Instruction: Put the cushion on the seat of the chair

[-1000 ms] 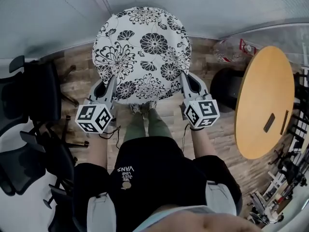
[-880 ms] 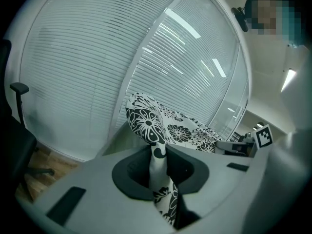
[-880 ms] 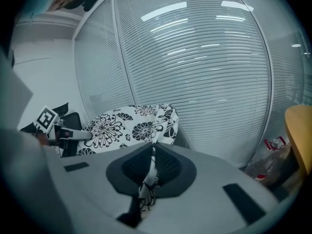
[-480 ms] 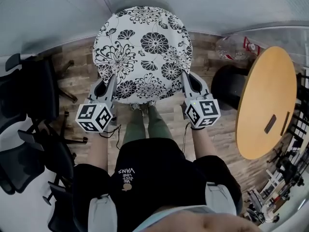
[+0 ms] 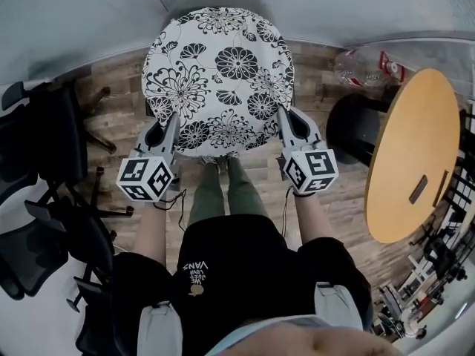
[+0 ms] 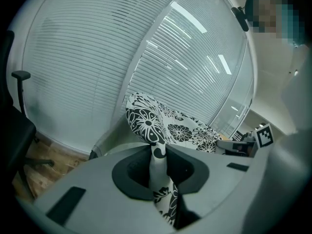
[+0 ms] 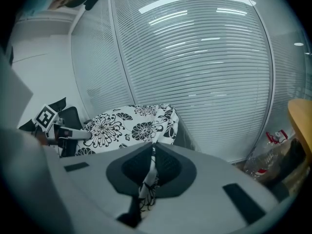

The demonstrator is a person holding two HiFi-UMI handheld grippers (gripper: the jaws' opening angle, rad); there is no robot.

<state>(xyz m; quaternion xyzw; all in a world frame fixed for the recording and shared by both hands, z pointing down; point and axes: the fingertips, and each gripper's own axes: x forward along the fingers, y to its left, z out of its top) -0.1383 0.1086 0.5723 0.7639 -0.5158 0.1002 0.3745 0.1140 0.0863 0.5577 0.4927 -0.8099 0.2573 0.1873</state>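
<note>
A person holds a round floral cushion point(image 5: 219, 76) level above the wooden floor point(image 5: 122, 113), its edges pinched by the left claw point(image 5: 165, 128) and right claw point(image 5: 286, 123).

Your left gripper point(image 5: 168, 127) and right gripper point(image 5: 287, 124) reach forward side by side, both tilted downward; each has its jaws pinched on the cushion's point(image 5: 219, 73) edge — the left pair a little wider.

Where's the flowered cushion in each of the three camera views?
Head view: cushion at top centre, a big round patterned disc.
Left gripper view: cushion at centre, rising from the bottom middle and spreading right.
Right gripper view: cushion centre-left, spreading left from the bottom middle.
Shared landmark: the blinds behind it.
</note>
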